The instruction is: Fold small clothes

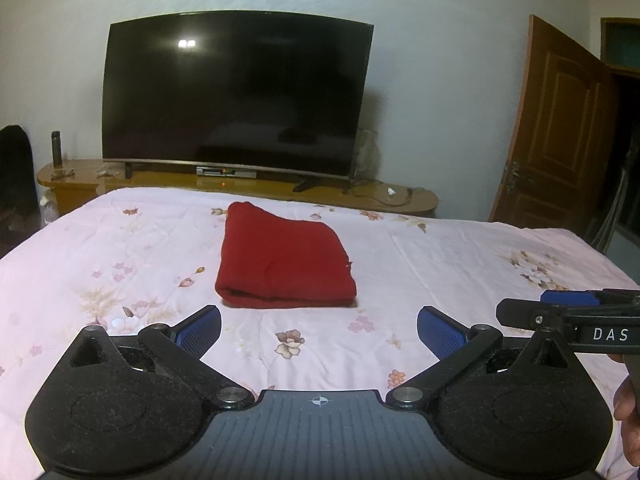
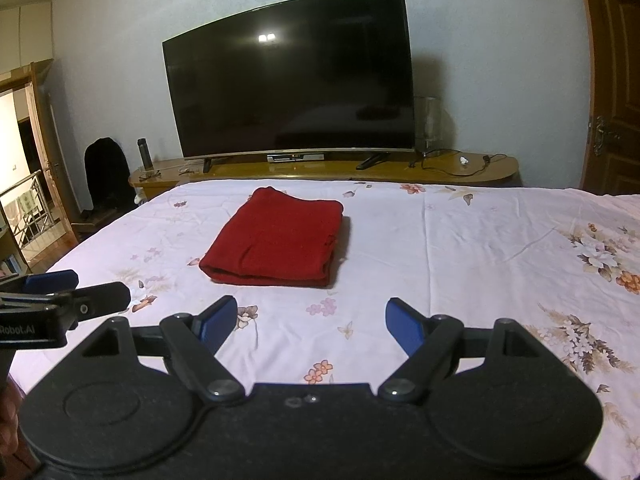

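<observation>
I am holding my left gripper and right gripper apart, empty, near the bed's front edge; grabbing one layer risks unfolding the red garment.

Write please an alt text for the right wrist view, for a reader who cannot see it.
A folded red garment lies on a floral pink bedsheet, ahead of the open, empty right gripper. The left gripper enters at the left edge; behind the bed a dark television stands on a wooden cabinet.
</observation>
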`<state>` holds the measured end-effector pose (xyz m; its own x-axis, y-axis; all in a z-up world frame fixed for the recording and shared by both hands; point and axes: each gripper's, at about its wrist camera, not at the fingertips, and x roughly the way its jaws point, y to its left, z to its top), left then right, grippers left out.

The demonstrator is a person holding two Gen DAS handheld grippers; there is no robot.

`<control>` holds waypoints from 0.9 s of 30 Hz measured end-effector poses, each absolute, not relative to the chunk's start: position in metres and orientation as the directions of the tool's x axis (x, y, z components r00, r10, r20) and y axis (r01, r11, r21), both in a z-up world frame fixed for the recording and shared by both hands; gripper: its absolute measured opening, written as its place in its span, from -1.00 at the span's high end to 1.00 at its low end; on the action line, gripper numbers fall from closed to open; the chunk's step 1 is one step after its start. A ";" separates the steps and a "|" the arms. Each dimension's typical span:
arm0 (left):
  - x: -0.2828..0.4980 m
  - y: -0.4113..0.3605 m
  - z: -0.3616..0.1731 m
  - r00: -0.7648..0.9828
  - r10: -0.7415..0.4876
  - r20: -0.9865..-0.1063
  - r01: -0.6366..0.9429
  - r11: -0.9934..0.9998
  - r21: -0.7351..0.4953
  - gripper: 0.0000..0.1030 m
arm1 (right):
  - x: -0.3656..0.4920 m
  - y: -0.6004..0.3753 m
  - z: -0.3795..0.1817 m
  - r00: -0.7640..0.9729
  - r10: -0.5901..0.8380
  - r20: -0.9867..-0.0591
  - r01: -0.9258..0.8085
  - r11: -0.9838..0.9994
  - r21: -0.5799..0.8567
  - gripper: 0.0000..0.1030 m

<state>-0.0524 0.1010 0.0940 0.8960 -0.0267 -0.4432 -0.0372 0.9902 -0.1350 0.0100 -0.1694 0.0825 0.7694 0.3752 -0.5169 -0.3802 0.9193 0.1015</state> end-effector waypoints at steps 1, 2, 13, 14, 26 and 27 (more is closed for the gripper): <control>-0.052 0.101 0.094 0.896 -0.026 -0.443 -0.038 0.990 -0.135 -1.00 | 0.010 -0.169 0.083 0.770 0.376 -0.515 -0.381 0.919 0.101 -0.57; -0.053 0.101 0.094 0.897 -0.026 -0.441 -0.038 0.990 -0.134 -1.00 | 0.009 -0.169 0.083 0.771 0.376 -0.514 -0.382 0.919 0.100 -0.57; -0.054 0.100 0.095 0.898 -0.029 -0.439 -0.033 0.991 -0.133 -1.00 | 0.005 -0.169 0.085 0.774 0.375 -0.510 -0.381 0.919 0.098 -0.57; -0.054 0.100 0.095 0.898 -0.029 -0.440 -0.033 0.991 -0.133 -1.00 | 0.005 -0.169 0.085 0.775 0.375 -0.510 -0.381 0.920 0.098 -0.57; -0.052 0.098 0.094 0.902 -0.022 -0.432 -0.039 0.991 -0.132 -1.00 | 0.007 -0.171 0.085 0.777 0.375 -0.507 -0.381 0.920 0.095 -0.57; -0.052 0.098 0.095 0.902 -0.017 -0.431 -0.042 0.991 -0.127 -1.00 | 0.007 -0.171 0.085 0.777 0.374 -0.506 -0.381 0.920 0.095 -0.57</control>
<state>-0.0518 0.0981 0.0945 0.9022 -0.0168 -0.4310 -0.0424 0.9909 -0.1274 0.0066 -0.1711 0.0846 0.7771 0.3738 -0.5064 -0.3806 0.9199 0.0949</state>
